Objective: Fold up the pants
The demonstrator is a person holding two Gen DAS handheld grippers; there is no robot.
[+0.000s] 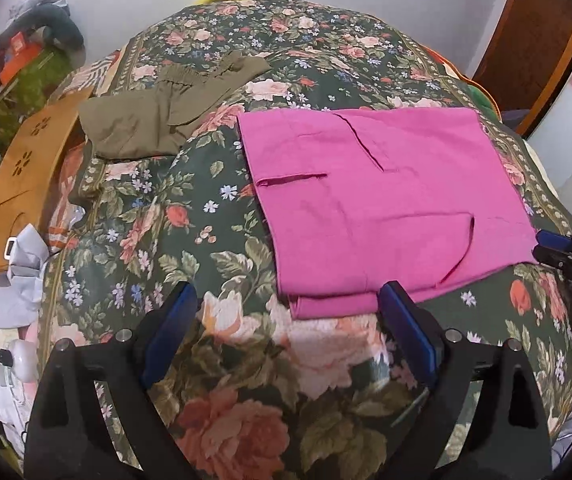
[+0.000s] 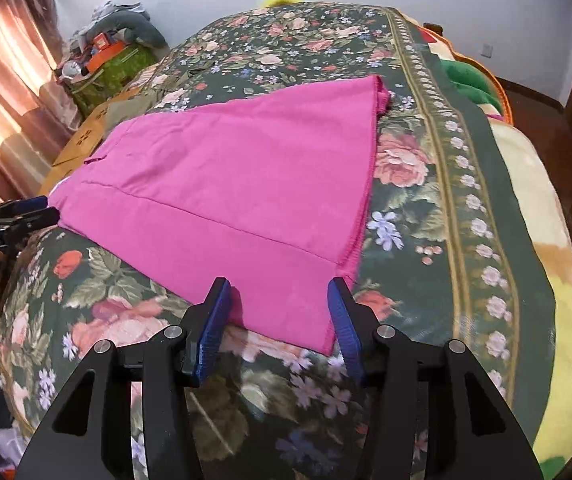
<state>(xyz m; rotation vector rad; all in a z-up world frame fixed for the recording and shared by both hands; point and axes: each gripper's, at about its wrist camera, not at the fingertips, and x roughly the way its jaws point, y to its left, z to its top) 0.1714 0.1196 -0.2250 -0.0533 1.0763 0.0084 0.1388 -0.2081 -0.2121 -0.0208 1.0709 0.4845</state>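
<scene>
Pink pants (image 1: 382, 204) lie folded flat on the floral bedspread (image 1: 222, 240); they also show in the right wrist view (image 2: 238, 192). My left gripper (image 1: 286, 300) is open, hovering at the pants' near left corner, with nothing between its blue pads. My right gripper (image 2: 280, 292) is open, its pads straddling the near right corner of the pants without closing on it. The right gripper's tips (image 1: 554, 246) show at the right edge of the left wrist view. The left gripper's tips (image 2: 38, 210) show at the left of the right wrist view.
Olive-green pants (image 1: 154, 112) lie crumpled at the far left of the bed. A tan garment (image 1: 26, 176) and pale cloth (image 1: 18, 280) lie along the left edge. Cluttered boxes (image 2: 106, 64) stand at the back left. A curtain (image 2: 10, 92) hangs at left.
</scene>
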